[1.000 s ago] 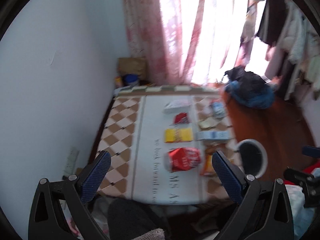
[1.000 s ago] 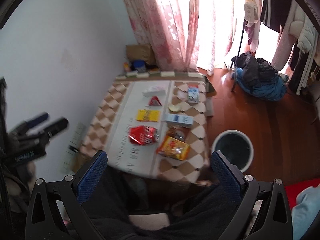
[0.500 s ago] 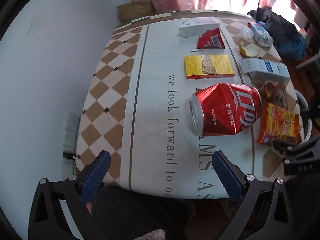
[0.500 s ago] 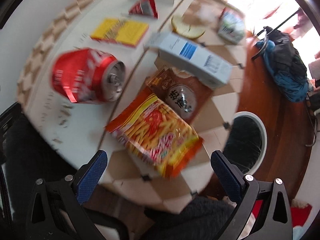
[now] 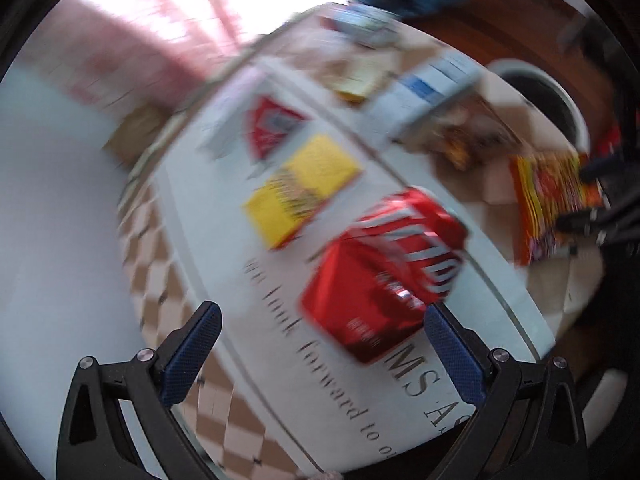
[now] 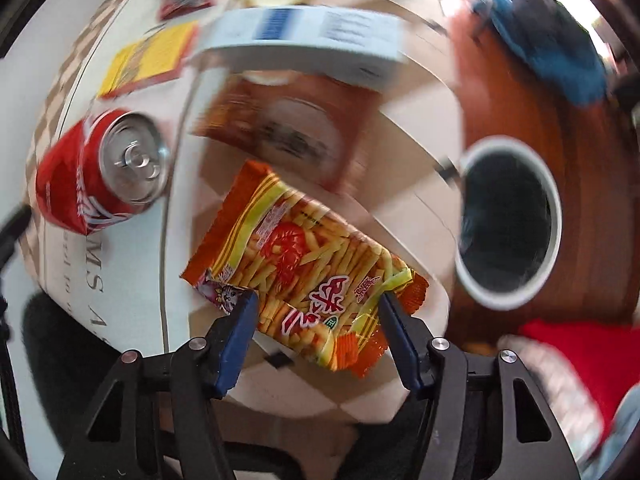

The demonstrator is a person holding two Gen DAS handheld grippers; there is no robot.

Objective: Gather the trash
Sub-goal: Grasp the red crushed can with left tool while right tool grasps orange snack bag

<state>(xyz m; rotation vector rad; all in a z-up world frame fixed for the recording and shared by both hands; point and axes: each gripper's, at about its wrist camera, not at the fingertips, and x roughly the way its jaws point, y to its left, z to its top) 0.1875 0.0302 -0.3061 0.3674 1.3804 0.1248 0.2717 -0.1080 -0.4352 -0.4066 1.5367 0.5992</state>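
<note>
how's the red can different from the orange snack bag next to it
The red can is a crushed, dented metal cylinder lying on its side with its silver top showing; the orange snack bag is a flat printed packet. The can lies on the white strip of the tablecloth, the bag on the checkered part, nearer the bin. The bag lies between the closing right gripper jaws; the can does not. Both lie on the table.

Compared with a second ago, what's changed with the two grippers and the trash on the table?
Both grippers dropped from a room-wide view to just over the table. The right gripper now straddles the orange snack bag, jaws closing. The left gripper hangs open near the crushed red can. Trash and the bin lie as before.
</note>
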